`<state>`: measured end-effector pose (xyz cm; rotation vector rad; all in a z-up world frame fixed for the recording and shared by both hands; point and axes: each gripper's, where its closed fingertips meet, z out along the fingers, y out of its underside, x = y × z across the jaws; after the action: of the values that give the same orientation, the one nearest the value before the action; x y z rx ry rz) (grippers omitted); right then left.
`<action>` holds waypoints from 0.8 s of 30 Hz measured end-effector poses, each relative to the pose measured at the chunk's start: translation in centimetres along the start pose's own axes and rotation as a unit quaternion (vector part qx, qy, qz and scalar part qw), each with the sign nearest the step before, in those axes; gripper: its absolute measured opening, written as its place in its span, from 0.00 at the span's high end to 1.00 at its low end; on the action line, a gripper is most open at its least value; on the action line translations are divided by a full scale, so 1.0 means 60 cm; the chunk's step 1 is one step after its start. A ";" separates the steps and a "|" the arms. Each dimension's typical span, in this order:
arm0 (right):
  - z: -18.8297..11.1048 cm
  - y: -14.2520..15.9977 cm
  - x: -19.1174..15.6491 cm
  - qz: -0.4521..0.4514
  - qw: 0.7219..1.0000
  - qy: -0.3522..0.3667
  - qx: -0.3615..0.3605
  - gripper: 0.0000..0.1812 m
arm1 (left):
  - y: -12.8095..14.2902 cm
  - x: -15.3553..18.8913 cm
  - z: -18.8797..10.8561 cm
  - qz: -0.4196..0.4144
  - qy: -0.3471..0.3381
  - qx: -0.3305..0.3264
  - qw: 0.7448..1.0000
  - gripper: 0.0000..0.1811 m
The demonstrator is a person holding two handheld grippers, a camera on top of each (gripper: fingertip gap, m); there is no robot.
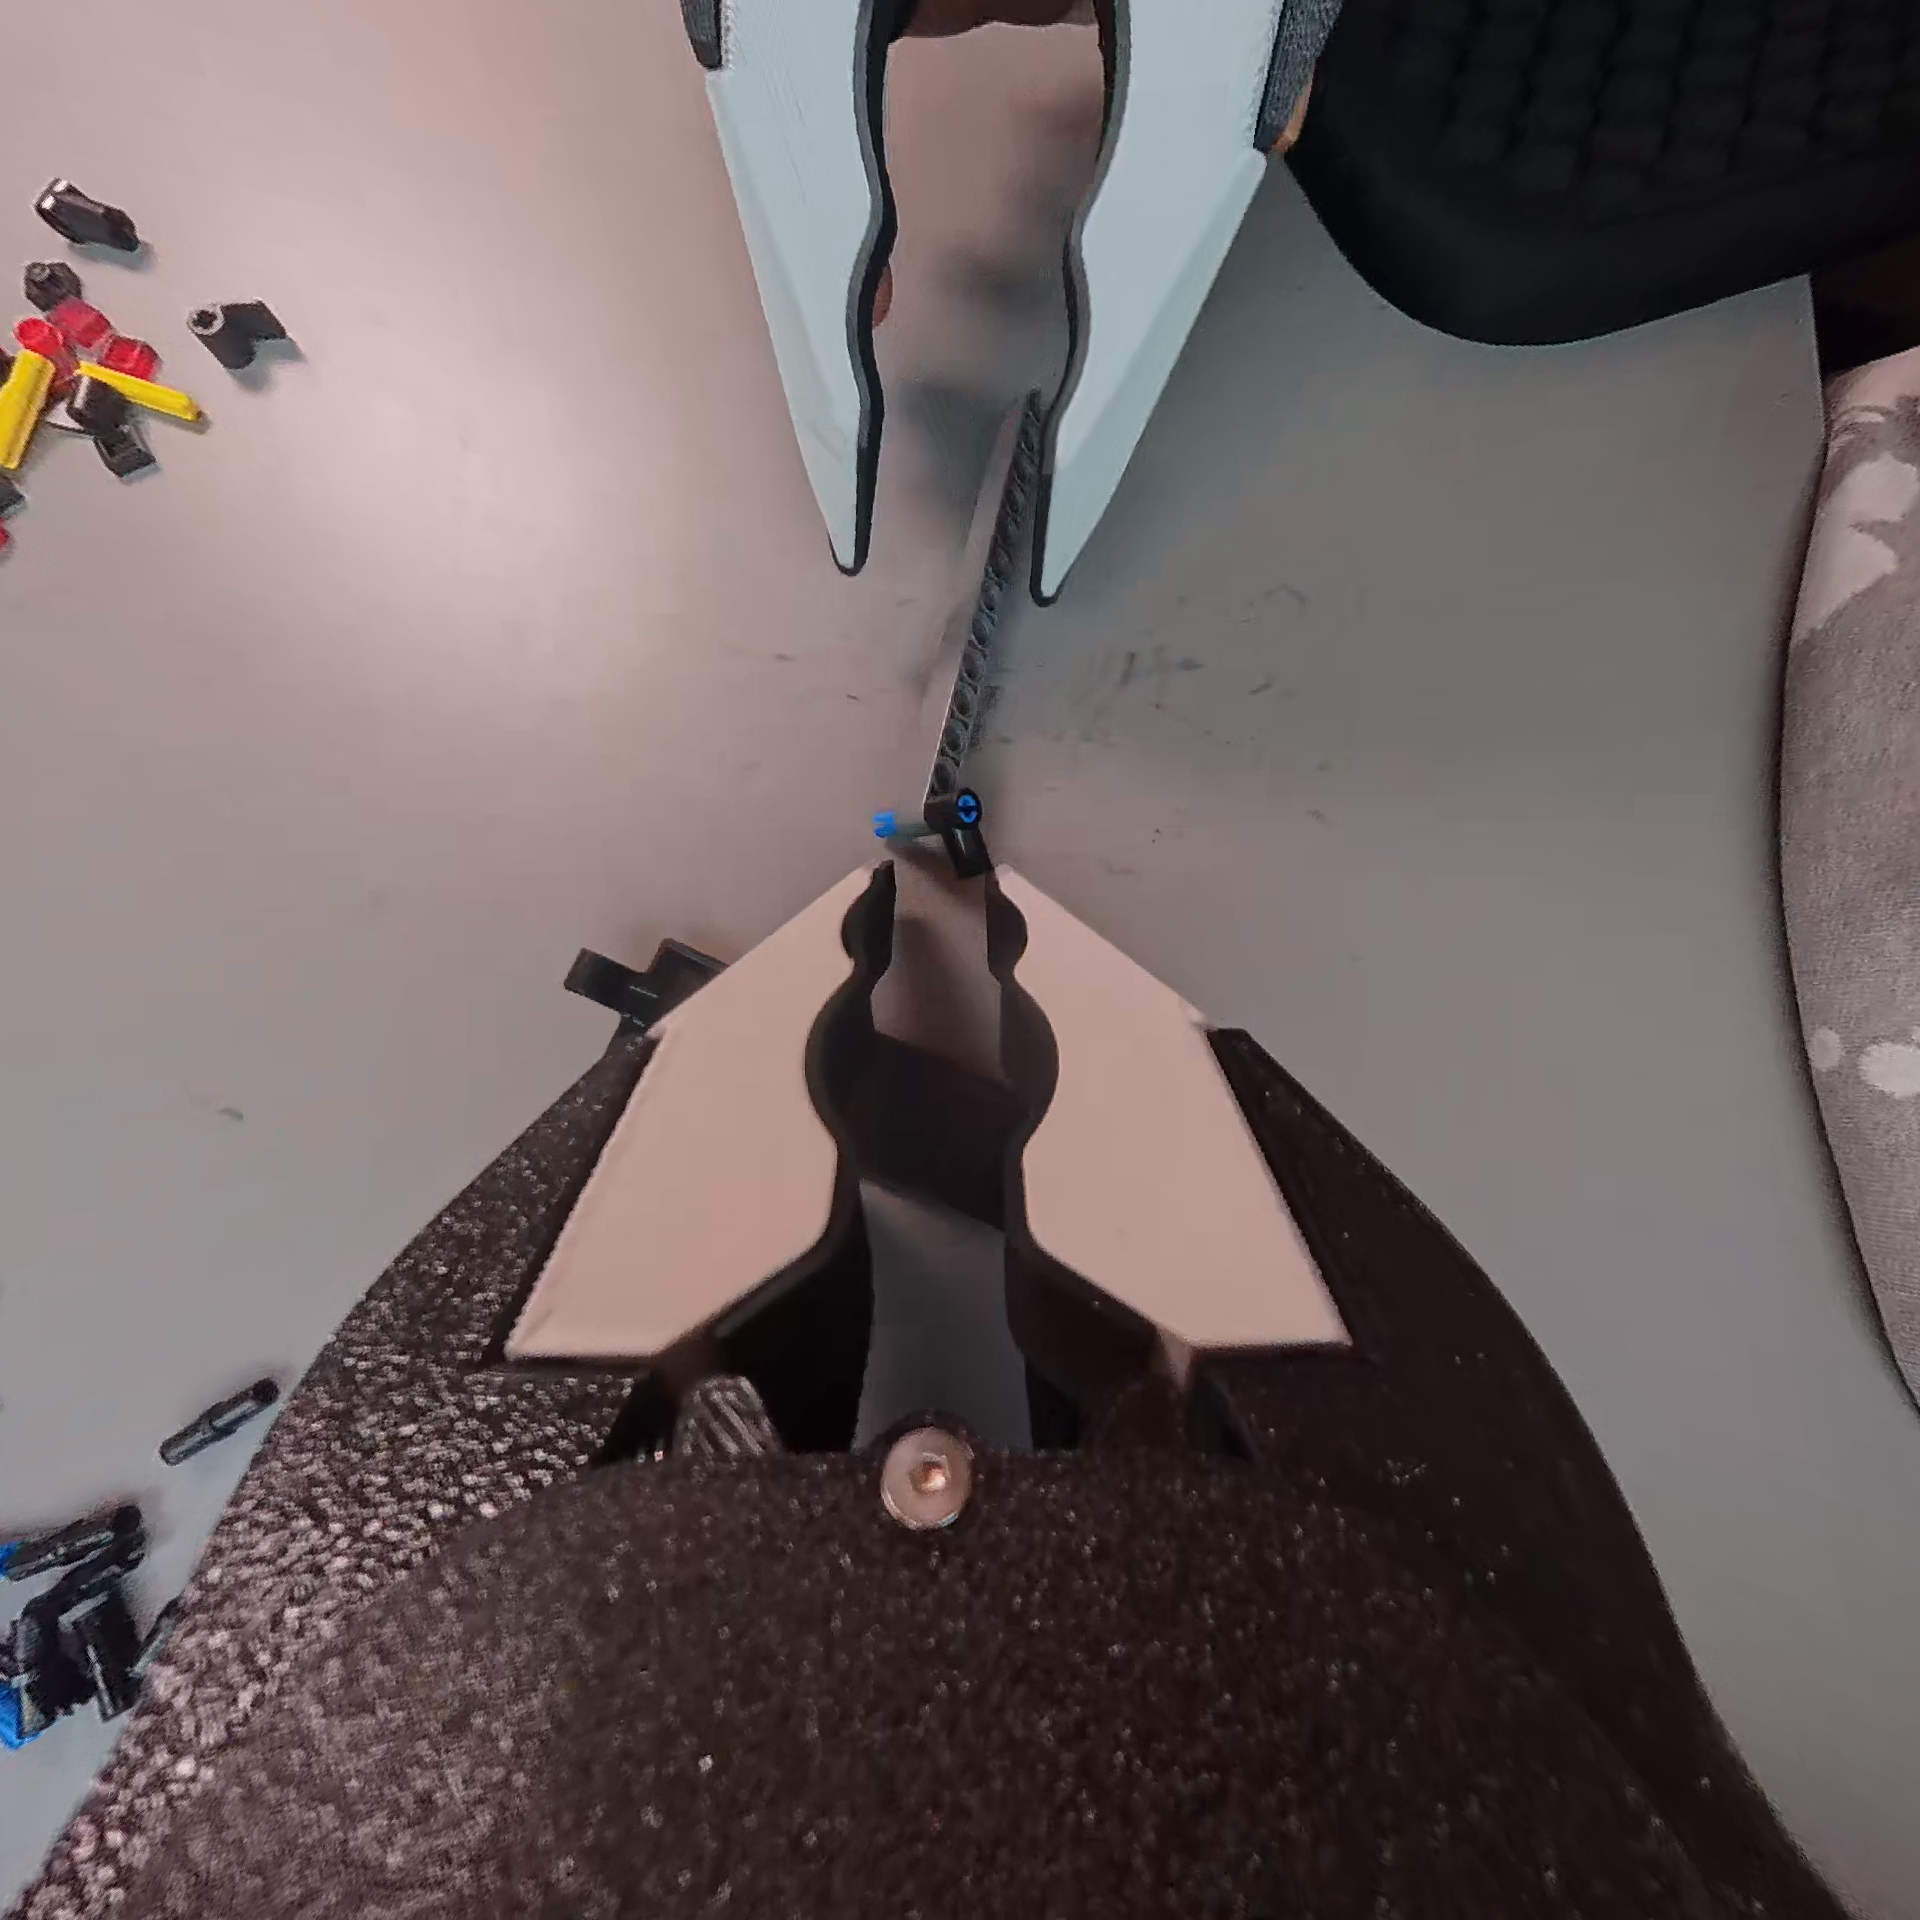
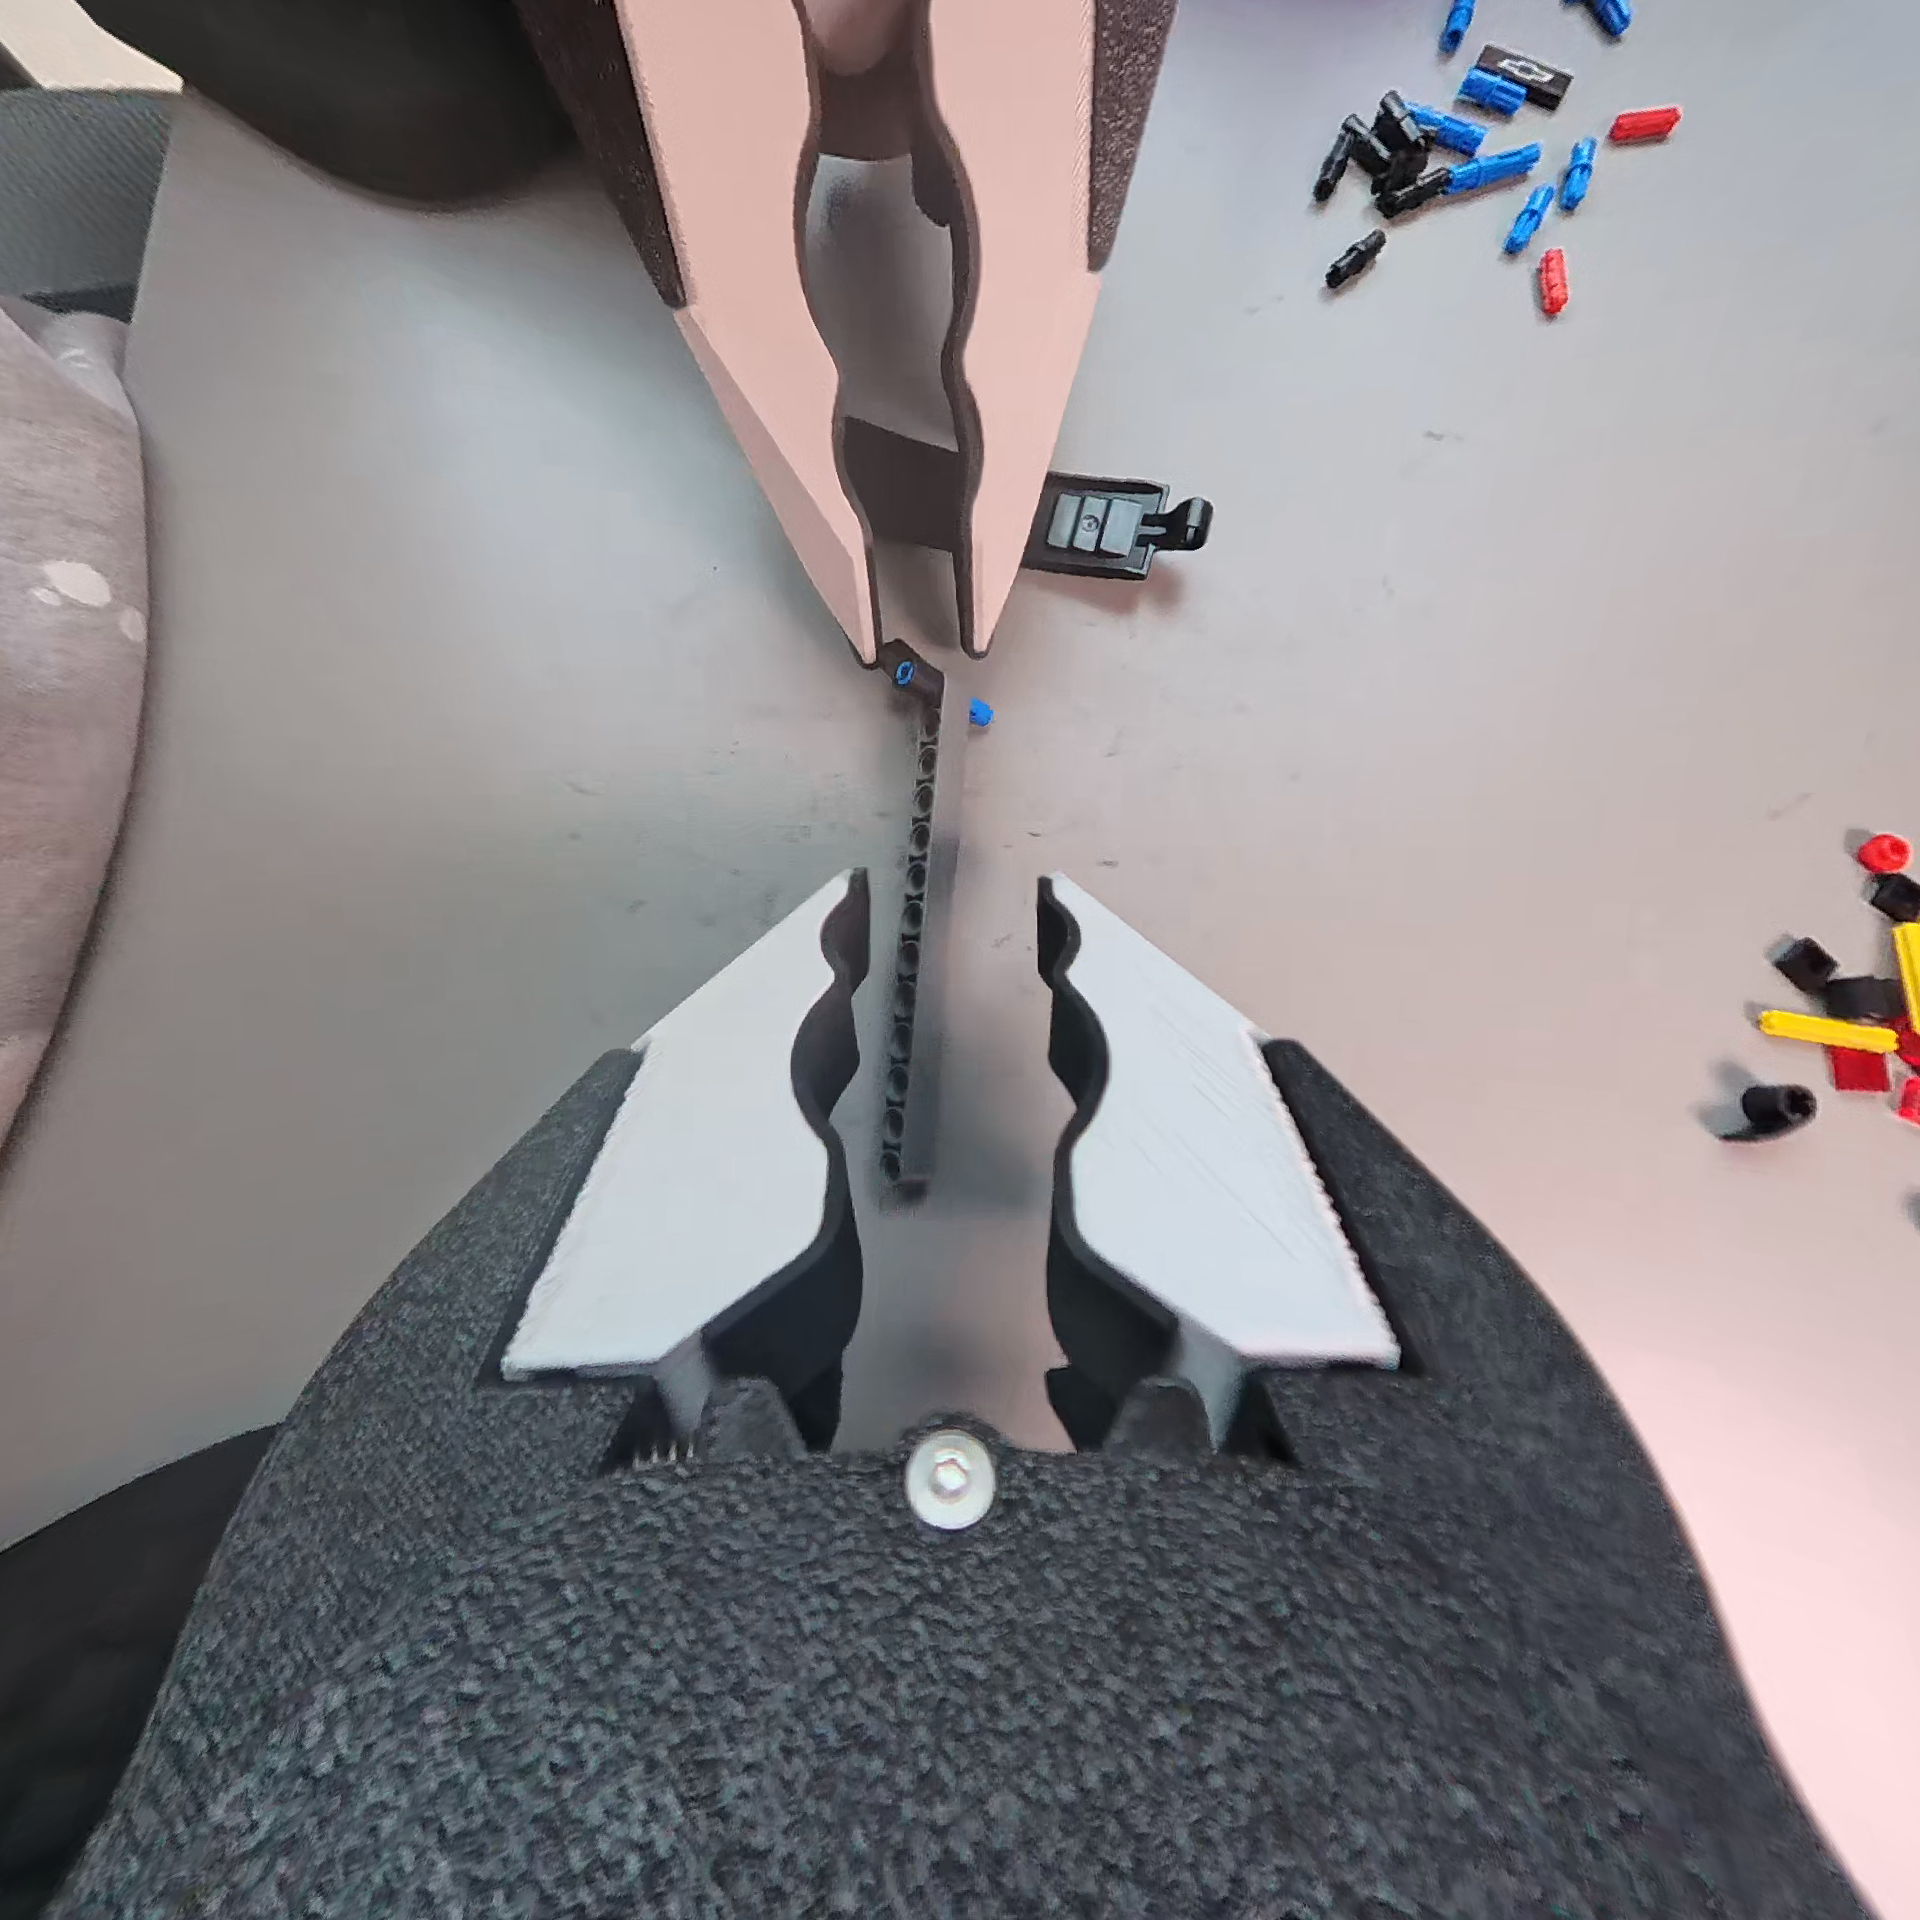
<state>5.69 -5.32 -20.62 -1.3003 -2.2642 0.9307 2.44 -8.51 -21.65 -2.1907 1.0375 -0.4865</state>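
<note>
Long dark-grey holed beam (image 2: 912, 935) lies flat on the grey tabletop (image 2: 416, 727), its long axis running 12 to 6 o'clock in the right wrist view, straight between the two grippers, which face each other tip to tip.

Right gripper (image 2: 951, 883), light grey fingers: spread wide, holding nothing. The near end of the beam sits inside its gap, close against the finger at 9 o'clock, well off the other; actual contact is not clear.

Left gripper (image 1: 940, 873), pinkish fingers: narrowly parted, gripping nothing that I can see. Its tips sit just at the far end of the beam, where a short black connector (image 1: 964, 831) with a blue pin (image 1: 885, 824) sticks out sideways. One fingertip looks to touch the connector; cannot confirm.

Both grippers are near the beam, each at its own end; the right one already straddles it.

Surroundings:
- black hinged plate piece (image 2: 1117, 525) just beside the left gripper's tip
- blue and black pins (image 2: 1455, 135) scattered at 1 o'clock in the right view
- red, yellow and black bits (image 2: 1849, 1008) at 3 o'clock
- pale stained fabric (image 2: 62, 623) at the table edge, 9 o'clock
</note>
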 end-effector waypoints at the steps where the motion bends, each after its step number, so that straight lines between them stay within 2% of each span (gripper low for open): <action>1: 0.006 0.001 -0.003 -0.009 1.000 0.003 -0.008 0.82 | -0.001 0.001 0.001 0.002 0.000 0.001 1.000 0.91; 4: 0.028 0.003 -0.011 -0.034 0.999 0.008 -0.031 0.83 | -0.005 0.005 0.003 0.006 0.001 0.006 1.000 0.91; 7: 0.031 -0.007 -0.005 -0.057 0.998 0.025 -0.022 0.94 | -0.016 0.018 -0.001 0.000 0.026 0.028 0.999 0.91; 8: 0.029 -0.011 -0.003 -0.073 0.997 0.030 -0.014 0.94 | -0.021 0.022 -0.005 -0.006 0.040 0.040 0.998 0.91; 12: -0.002 -0.061 -0.009 -0.076 0.992 0.027 0.094 0.95 | -0.057 0.012 -0.046 -0.038 0.065 0.132 0.988 0.89; 16: -0.063 -0.126 -0.022 0.014 0.964 -0.054 0.260 0.94 | -0.112 0.019 -0.109 -0.018 0.081 0.257 0.963 0.85; 19: -0.097 -0.155 -0.036 0.069 0.933 -0.130 0.329 0.94 | -0.149 0.034 -0.138 0.009 0.072 0.312 0.947 0.84; 21: -0.110 -0.167 -0.046 0.100 0.911 -0.182 0.356 0.95 | -0.165 0.050 -0.148 0.030 0.071 0.328 0.942 0.86; 24: -0.122 -0.178 -0.044 0.147 0.883 -0.228 0.382 0.95 | -0.165 0.060 -0.148 0.054 0.065 0.319 0.944 0.86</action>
<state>4.83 -8.75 -7.89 -1.1167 -1.6408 2.1516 4.93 -10.24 -8.23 -1.5360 0.8982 -0.7967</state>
